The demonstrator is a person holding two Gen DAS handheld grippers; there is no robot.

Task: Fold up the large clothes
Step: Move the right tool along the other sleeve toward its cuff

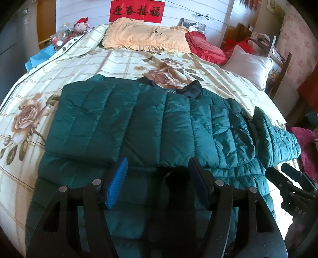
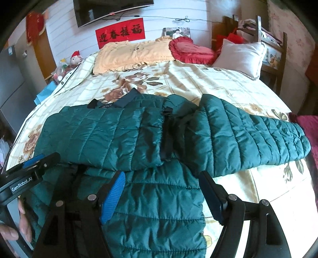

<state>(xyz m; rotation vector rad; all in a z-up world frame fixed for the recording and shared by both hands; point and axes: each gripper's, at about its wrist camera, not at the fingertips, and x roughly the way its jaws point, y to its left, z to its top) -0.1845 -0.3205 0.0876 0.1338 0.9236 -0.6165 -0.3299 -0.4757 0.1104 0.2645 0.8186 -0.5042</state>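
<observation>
one dark green quilted jacket (image 1: 151,123) lay spread across the foot of the bed (image 1: 123,65), on a cream bedspread printed with brown roses. its left part was folded in over the body, and one sleeve (image 2: 258,135) stretched out to the right toward the bed's edge. the dark collar (image 1: 190,89) pointed toward the pillows.

two grippers were in view. the left gripper (image 1: 157,178) hovered over the jacket's lower edge, its fingers standing apart with nothing between them, only cloth below. the right gripper (image 2: 163,190) hung above the jacket's hem, its fingers wide and likewise empty. each gripper showed one blue ribbed pad (image 2: 113,198) and one dark pad. a hand (image 2: 21,222) gripped the left gripper's handle at the lower left of the right wrist view.

at the head of the bed lay three pillows: one peach frilled pillow (image 1: 147,35), one red heart-shaped cushion (image 1: 206,47) and one white pillow (image 1: 250,63). one red banner (image 1: 137,11) hung on the wall, and one plush toy (image 1: 80,25) sat at the left.
</observation>
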